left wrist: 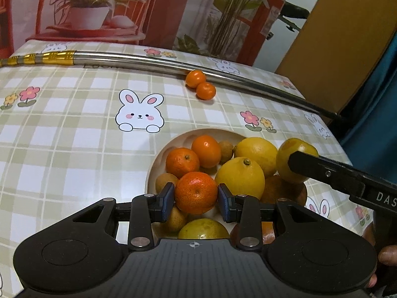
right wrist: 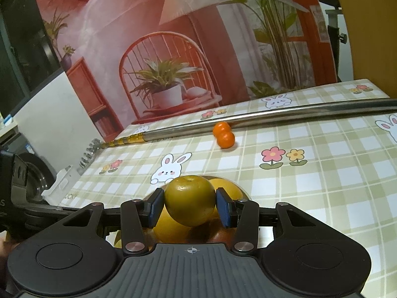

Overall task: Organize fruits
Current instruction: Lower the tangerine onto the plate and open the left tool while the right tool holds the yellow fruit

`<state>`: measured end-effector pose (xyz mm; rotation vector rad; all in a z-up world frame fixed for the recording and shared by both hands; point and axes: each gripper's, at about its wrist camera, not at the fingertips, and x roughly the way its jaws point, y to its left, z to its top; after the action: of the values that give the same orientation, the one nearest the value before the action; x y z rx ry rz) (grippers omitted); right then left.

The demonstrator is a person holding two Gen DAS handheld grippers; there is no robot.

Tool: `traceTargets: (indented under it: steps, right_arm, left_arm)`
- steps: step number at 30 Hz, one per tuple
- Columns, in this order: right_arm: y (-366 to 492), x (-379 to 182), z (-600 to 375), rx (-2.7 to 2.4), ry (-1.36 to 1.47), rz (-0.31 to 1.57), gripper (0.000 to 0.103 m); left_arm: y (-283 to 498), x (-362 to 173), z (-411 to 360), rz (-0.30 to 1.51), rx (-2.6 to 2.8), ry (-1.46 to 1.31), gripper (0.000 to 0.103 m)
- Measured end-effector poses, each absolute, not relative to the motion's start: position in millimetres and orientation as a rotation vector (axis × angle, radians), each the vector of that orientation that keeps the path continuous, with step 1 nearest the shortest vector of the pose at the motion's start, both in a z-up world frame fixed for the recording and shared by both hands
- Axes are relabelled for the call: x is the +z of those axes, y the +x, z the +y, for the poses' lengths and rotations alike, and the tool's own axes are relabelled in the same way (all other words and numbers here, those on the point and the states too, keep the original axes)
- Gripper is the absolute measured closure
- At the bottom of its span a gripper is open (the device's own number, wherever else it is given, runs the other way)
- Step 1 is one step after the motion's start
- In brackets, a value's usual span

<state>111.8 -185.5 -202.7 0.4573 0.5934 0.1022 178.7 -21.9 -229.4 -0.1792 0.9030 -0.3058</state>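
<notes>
The mandarin (left wrist: pixel 196 193), atop the heap in the bowl (left wrist: pixel 158 154), is clamped by the left gripper (left wrist: pixel 196 202), the right gripper (right wrist: pixel 189 204) clamped on a yellow-green fruit (right wrist: pixel 189 200); lift each straight up, gently, sparing neighbours.

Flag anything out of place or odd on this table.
Two small oranges sit loose on the tablecloth, touching each other, one against a long metal pole lying across the table, apart from the fruit bowl. The pole itself looks out of place among the fruit.
</notes>
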Motion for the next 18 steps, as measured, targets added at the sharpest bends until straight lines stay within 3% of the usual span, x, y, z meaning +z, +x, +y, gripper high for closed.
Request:
traceTargets:
  steps: [18]
  right_arm:
    - [108.9,-204.6,-183.5,0.104,0.451,0.596,0.061]
  left_arm:
    - [167.0,-227.3,-33.2,0.872,-0.308,-0.104,0.063]
